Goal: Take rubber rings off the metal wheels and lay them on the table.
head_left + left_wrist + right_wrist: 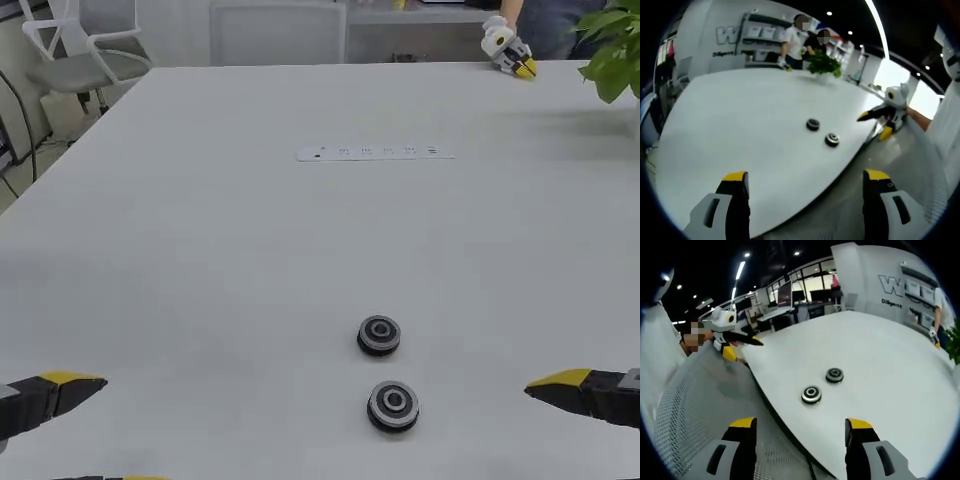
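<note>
— Where are the grippers hovering?
— The left gripper (805, 176) is hovering well to the left of the near wheel (393, 406). Its jaws are standing wide apart and gripping nothing. The right gripper (801, 422) is hovering well to that wheel's right, also spread and carrying nothing.
— And the wheel itself?
— It is lying flat on the white surface (200, 250), between the two grippers and touching neither. Its dark rubber ring (393, 428) is sitting around its rim.
— What about the second one?
— The far wheel (379, 335) is lying just beyond the near wheel, slightly to its left and apart from it. It is also wearing a dark ring.
— Is anything lying farther out?
— A white power strip (375, 153) is lying well beyond the near wheel. Farther still, off to the near wheel's right, a green plant (612, 50) is standing at the far edge. Far off to its left, an office chair (85, 45) is standing past the surface's corner.
</note>
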